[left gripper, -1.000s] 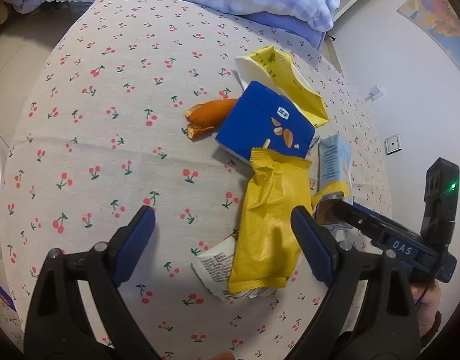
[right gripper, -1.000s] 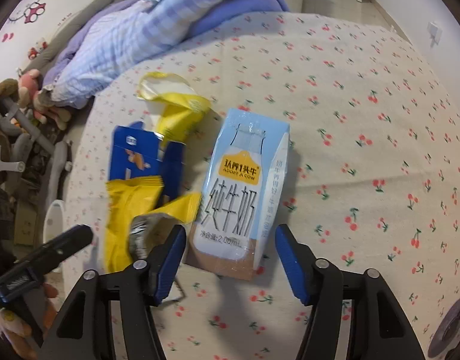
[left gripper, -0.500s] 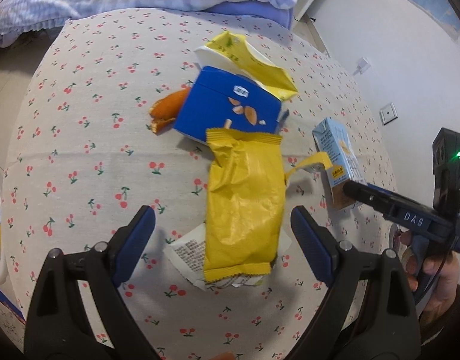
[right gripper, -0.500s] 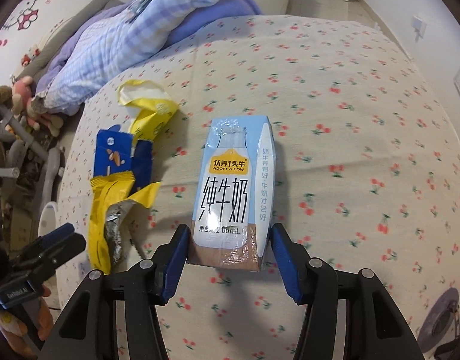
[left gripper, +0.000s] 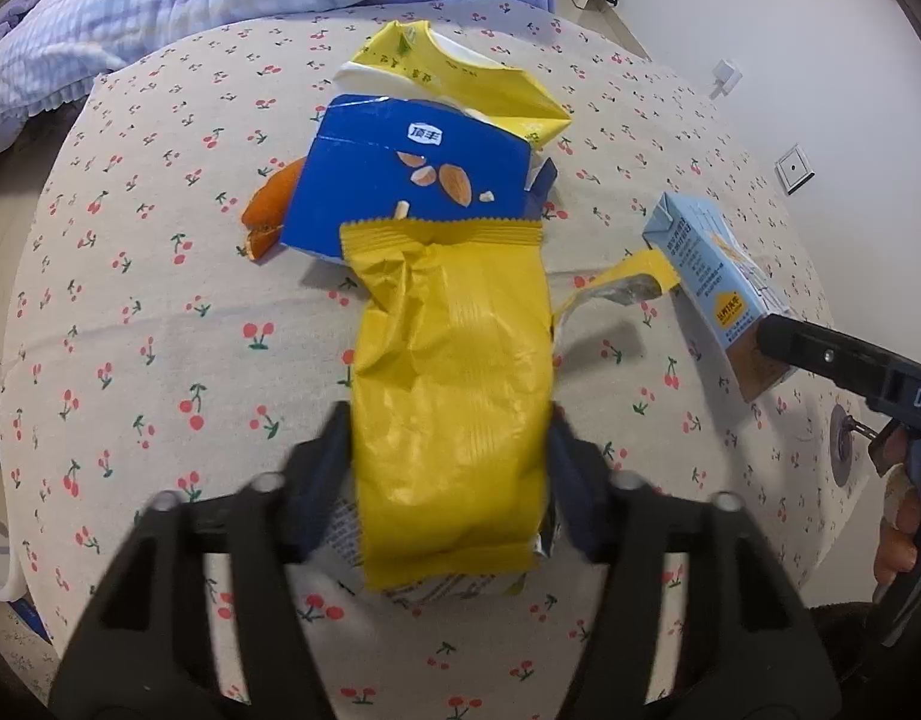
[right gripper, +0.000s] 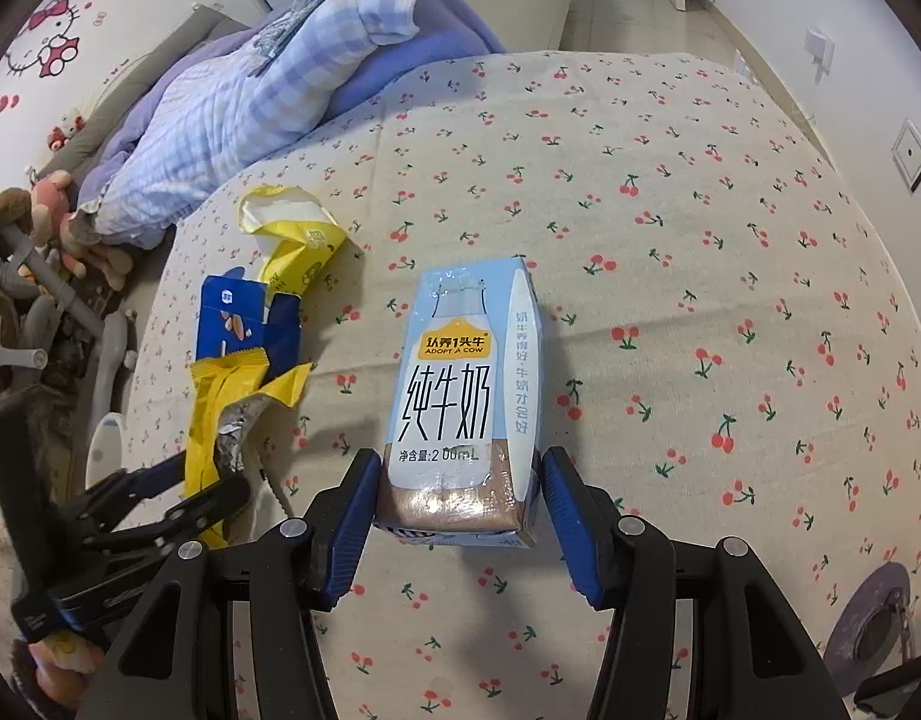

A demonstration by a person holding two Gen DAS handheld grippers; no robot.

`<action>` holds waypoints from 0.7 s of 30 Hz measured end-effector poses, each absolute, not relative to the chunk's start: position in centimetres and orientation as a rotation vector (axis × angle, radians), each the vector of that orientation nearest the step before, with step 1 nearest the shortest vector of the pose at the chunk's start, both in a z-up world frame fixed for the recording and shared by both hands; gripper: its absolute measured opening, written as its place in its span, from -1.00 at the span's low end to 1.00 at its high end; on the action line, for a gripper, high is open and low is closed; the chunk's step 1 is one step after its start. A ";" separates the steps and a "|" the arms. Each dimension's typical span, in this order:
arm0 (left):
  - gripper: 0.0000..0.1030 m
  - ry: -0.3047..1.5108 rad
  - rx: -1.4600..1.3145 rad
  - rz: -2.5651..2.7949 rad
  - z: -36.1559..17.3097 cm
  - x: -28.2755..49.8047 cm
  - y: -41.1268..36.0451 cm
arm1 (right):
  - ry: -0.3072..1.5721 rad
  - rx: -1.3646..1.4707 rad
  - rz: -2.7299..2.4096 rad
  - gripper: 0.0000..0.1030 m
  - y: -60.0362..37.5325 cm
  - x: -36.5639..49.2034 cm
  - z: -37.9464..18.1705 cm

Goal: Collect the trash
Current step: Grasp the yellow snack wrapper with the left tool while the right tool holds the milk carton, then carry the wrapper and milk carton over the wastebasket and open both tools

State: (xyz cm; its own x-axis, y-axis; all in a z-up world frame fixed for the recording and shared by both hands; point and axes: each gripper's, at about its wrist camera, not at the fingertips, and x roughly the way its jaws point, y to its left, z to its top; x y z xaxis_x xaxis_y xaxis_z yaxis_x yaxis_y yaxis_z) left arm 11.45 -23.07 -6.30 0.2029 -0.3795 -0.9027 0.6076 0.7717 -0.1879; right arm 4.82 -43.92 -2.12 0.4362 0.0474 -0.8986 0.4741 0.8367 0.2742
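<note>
Counted the trash on the cherry-print cloth: two yellow wrappers, a flat one and a crumpled one, one blue box, one milk carton, one orange scrap, and one white printed wrapper. Two grippers were there too.

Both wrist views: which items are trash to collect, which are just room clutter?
Trash:
- yellow wrapper, between the left gripper fingers
- milk carton, between the right gripper fingers
- blue almond box
- yellow pouch
- orange peel

Clutter:
- checked blanket
- plush toys
- wall socket
</note>
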 end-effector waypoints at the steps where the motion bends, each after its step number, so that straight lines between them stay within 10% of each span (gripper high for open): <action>1: -0.01 1.176 0.223 -0.698 -6.3 11.4 -23.1 | 1.097 0.544 -0.281 0.09 -43.9 4.8 -2.1; 21: -0.24 1.035 0.068 -0.671 -1.0 11.6 -16.2 | 0.974 0.518 -0.199 0.09 -40.9 6.2 2.8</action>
State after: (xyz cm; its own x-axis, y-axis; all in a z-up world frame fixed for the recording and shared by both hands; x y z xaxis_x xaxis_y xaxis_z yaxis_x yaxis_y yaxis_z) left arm 11.65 -16.19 -0.98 0.3308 -0.4821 -0.8112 0.5440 0.7999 -0.2535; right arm 6.15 -40.88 2.76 0.5557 0.0671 -0.8286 0.3868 0.8614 0.3291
